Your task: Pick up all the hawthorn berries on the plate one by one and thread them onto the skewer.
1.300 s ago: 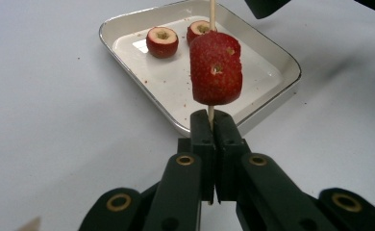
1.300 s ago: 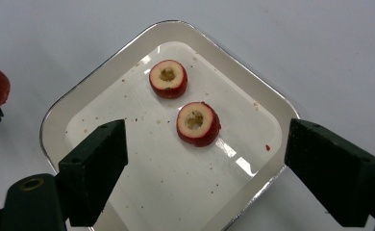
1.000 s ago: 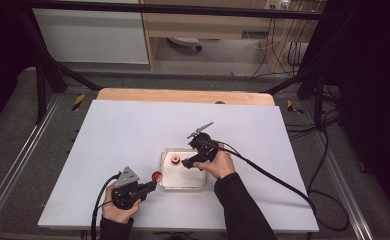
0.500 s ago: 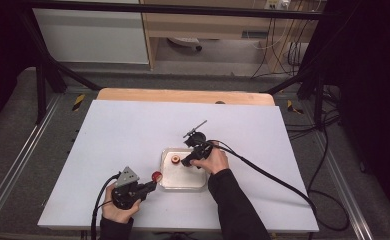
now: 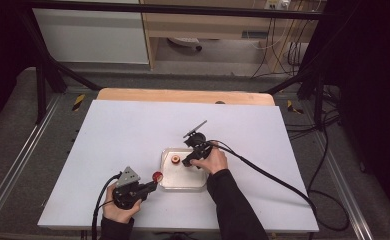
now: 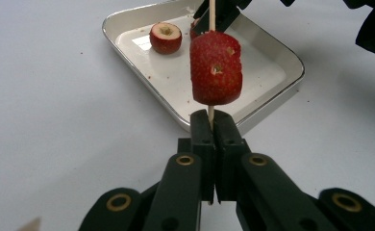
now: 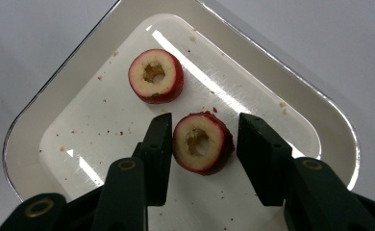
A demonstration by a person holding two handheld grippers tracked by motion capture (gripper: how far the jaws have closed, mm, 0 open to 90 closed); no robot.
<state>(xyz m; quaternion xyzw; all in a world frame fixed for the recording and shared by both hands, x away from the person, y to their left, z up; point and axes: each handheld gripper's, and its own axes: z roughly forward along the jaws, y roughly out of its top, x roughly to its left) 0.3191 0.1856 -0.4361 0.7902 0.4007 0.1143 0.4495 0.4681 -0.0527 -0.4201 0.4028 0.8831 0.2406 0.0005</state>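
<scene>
Since the earlier frame, the right gripper [image 7: 202, 144] has dropped into the tray [image 7: 320, 115] at picture centre, jaws just narrowing around a fruit slice [image 7: 202, 143], seemingly not yet pinching. Left gripper [image 6: 210, 126] clamps the skewer [image 6: 211, 12] upright, ready for threading.

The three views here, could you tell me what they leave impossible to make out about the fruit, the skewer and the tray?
- Skewer tip: left gripper view, cut off by the top edge.
- Skewered fruit far side: left gripper view, turned away.
- Whether the right gripper pads touch the fruit slice: right gripper view, the gaps look slight; jaws have just been closing.
- Tray near corner: right gripper view, behind the jaws.
- Fruit details: high view, too small.
</scene>
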